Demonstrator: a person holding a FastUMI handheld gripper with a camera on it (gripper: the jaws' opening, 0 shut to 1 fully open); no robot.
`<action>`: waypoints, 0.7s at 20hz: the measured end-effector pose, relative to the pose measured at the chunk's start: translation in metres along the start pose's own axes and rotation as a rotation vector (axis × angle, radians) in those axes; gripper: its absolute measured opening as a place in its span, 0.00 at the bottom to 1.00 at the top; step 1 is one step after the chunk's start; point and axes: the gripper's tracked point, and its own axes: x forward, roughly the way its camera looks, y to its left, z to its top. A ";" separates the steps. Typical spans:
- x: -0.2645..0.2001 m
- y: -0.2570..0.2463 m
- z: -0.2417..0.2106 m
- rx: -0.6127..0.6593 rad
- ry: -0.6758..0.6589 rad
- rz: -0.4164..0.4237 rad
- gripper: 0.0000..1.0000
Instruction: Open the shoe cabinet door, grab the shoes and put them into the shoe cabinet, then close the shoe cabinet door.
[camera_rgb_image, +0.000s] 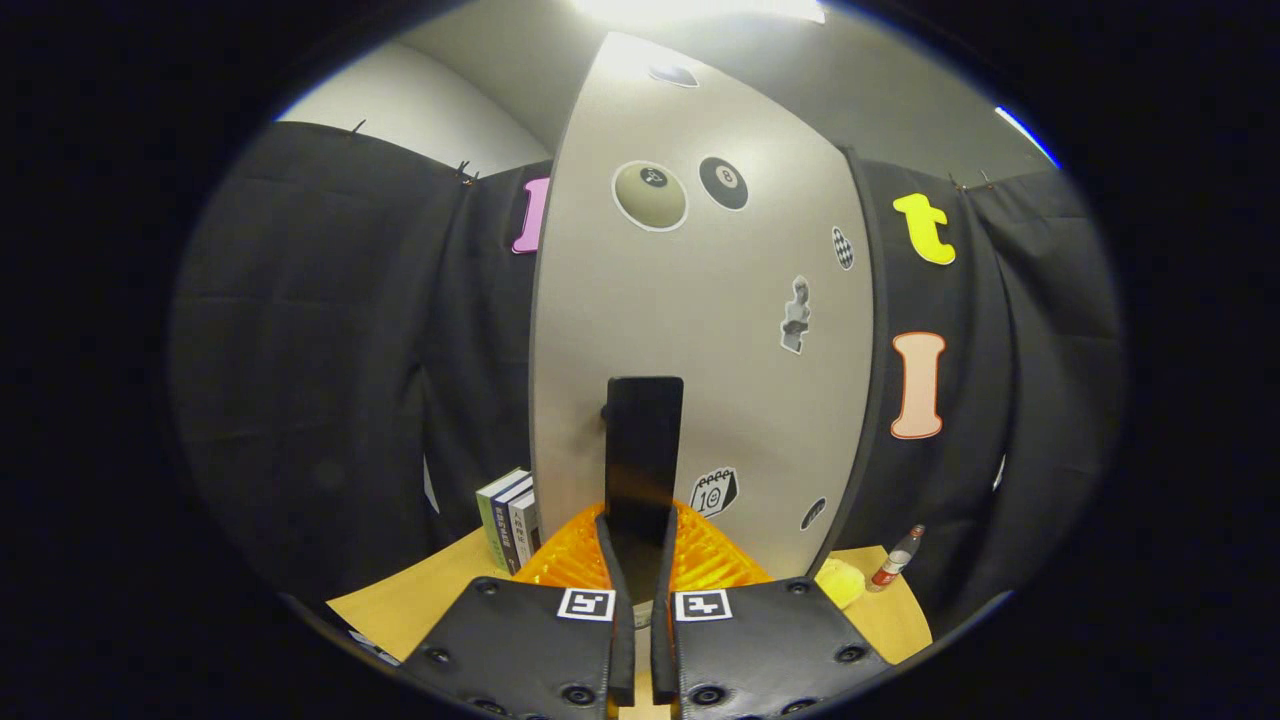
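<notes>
- Gripper (641, 520) fingers nearly closed, pinching black door handle (644, 440) betw. tips.
- Shoe cabinet door (700, 330), grey w/ stickers, just beyond fingers.
- Books (512, 515) left of fingers; bottle (895, 560) right.

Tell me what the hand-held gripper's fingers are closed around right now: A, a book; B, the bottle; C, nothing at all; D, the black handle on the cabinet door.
D: the hand-held gripper has its two fingers drawn close on either side of the upright black handle on the grey cabinet door, while the books and the bottle stand off to either side on the table.
</notes>
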 end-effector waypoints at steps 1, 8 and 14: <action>-0.003 -0.003 0.000 0.005 -0.003 -0.002 0.08; -0.019 -0.020 -0.004 0.011 -0.005 -0.029 0.08; -0.031 -0.039 -0.007 0.015 -0.007 -0.067 0.07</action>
